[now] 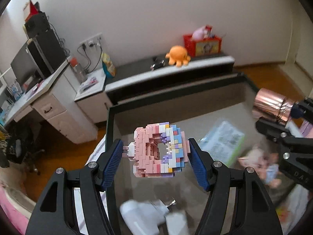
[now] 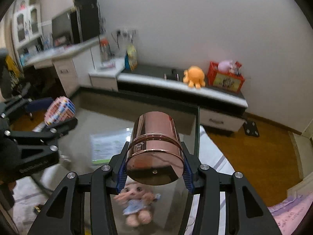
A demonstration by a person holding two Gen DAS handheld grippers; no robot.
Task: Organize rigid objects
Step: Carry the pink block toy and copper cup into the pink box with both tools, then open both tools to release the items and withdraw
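the glass worktop (image 1: 230,109) has bare room along its far half, near the dark rim. nearer in, things crowd it: a clear bag of printed sheets (image 1: 223,141) lies flat mid-surface, a doll (image 2: 137,203) lies under the right claw (image 2: 154,168), and a white device (image 1: 144,215) sits below the left claw (image 1: 156,156). each claw is already filled, the left by a brick ring (image 1: 160,148), the right by a copper tin (image 2: 156,146). the two claws hang near each other above the glass, apart.
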